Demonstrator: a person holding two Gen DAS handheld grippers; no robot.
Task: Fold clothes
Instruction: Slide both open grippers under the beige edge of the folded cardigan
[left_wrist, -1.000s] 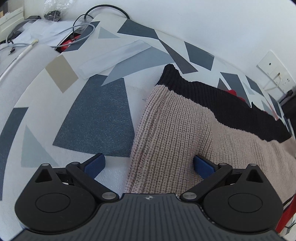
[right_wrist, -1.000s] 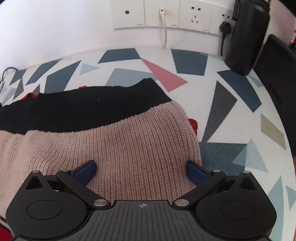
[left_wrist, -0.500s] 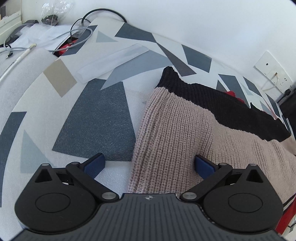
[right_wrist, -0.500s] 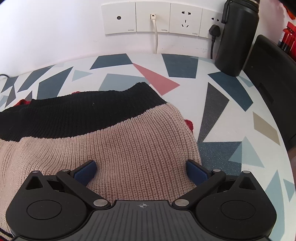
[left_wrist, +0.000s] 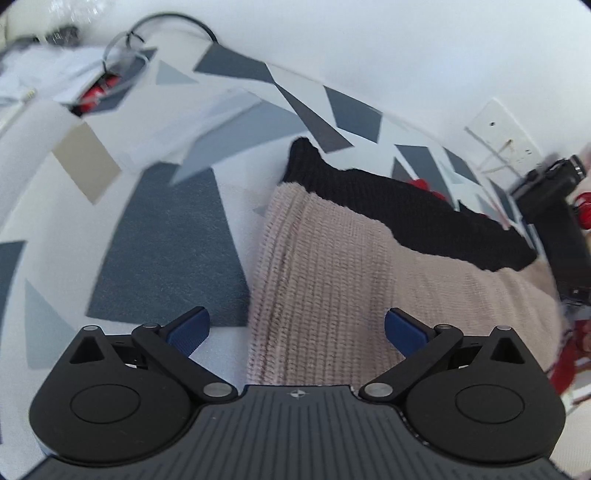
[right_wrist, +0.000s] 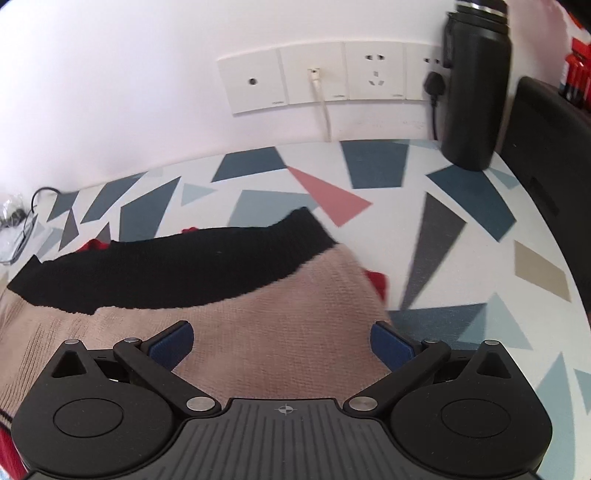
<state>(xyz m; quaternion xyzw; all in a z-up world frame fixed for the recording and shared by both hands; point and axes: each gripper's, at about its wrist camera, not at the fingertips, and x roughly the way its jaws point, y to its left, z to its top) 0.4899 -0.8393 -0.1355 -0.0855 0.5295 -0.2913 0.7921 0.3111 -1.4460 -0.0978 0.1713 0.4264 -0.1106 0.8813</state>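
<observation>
With both your left gripper (left_wrist: 297, 326) and right gripper (right_wrist: 282, 341) lifting back, jaws spread and empty, the folded sweater (right_wrist: 280, 314) lies released on the table (right_wrist: 461, 236), this fold looking finished.

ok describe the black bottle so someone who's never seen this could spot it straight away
Find the row of white wall sockets above the patterned table. At the row's right end, on the table's far corner, stands the black bottle. It is the only tall upright cylinder, and it hides part of the last socket beside a black plug.
</observation>
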